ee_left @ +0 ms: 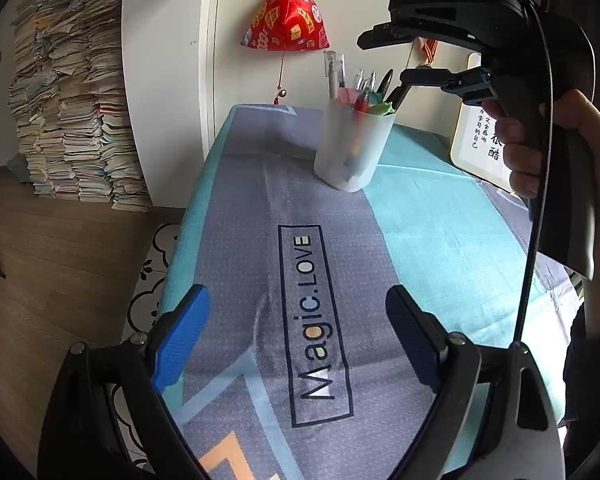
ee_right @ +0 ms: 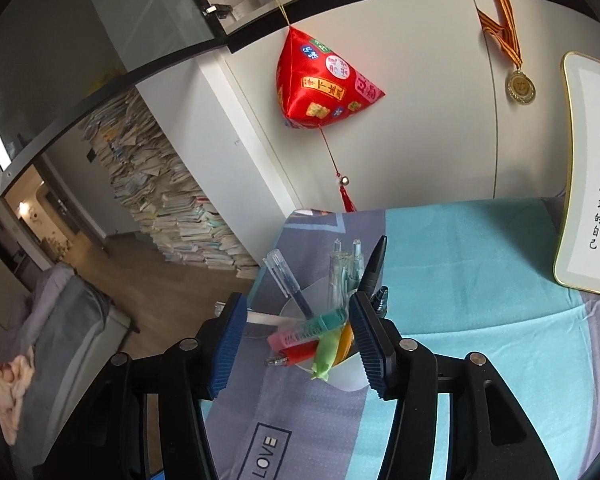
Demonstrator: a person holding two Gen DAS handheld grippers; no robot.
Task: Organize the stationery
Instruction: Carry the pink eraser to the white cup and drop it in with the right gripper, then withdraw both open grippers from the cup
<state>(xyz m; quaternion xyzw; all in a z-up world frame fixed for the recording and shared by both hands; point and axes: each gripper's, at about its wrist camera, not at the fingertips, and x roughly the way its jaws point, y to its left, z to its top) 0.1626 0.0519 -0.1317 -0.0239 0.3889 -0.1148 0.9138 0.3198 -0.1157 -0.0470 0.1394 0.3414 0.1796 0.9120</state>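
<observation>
A frosted white pen cup (ee_left: 354, 148) stands on the cloth-covered table (ee_left: 440, 240), full of pens and markers (ee_left: 370, 84). In the right wrist view the cup (ee_right: 342, 376) sits just below and between the jaws, with pens (ee_right: 320, 332) sticking out. My right gripper (ee_right: 296, 340) is open and empty, hovering above the cup; it also shows in the left wrist view (ee_left: 388, 54). My left gripper (ee_left: 298, 340) is open and empty, low over the table in front of the cup.
A red hanging ornament (ee_left: 286, 20) dangles at the wall behind the cup. A framed calligraphy board (ee_right: 592, 184) leans at the right. A medal (ee_right: 520, 86) hangs on the wall. Tall book stacks (ee_left: 72, 100) stand on the floor to the left.
</observation>
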